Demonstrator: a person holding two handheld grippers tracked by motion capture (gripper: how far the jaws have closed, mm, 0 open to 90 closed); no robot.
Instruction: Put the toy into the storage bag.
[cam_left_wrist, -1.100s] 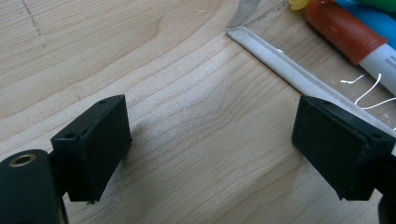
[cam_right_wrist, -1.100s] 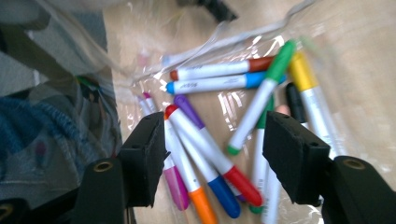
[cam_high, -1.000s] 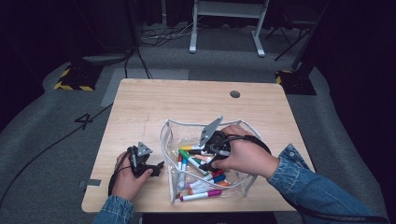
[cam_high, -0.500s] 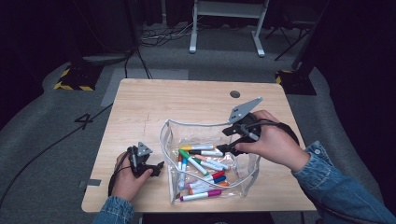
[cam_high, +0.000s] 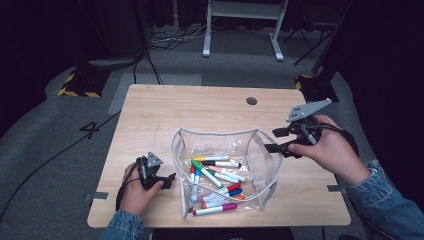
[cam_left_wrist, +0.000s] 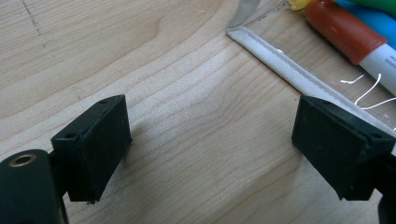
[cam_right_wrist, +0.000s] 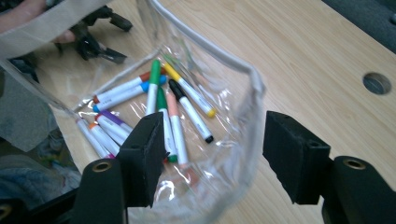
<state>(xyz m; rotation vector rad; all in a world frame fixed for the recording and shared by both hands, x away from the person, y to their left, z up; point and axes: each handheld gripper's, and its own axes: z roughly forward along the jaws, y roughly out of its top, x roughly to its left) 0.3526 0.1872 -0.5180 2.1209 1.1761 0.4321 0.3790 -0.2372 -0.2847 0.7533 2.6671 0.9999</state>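
— Where did the pouch (cam_high: 225, 170) sit?

— Near the front edge of the desk (cam_high: 200, 107), about midway along it, standing open with its clear walls propped up and the markers (cam_high: 216, 181) lying loose on its floor. Propped wide like that, it looked ready to take or give up pens from above.

— And the right gripper (cam_high: 272, 140)?

— Held above the desk just beside the pouch's right wall, jaws spread apart and grasping nothing. In the right gripper view the wall's rim (cam_right_wrist: 254, 88) stood between those jaws, so I judged it was placed to take hold of that edge.

— The left gripper (cam_high: 167, 179)?

— Low on the desk near the front left corner, close beside the pouch's left edge. Its jaws were released too, with bare wood between them and the pouch's piped edge (cam_left_wrist: 285, 67) just past one pad. It seemed parked there to steady the pouch if needed.
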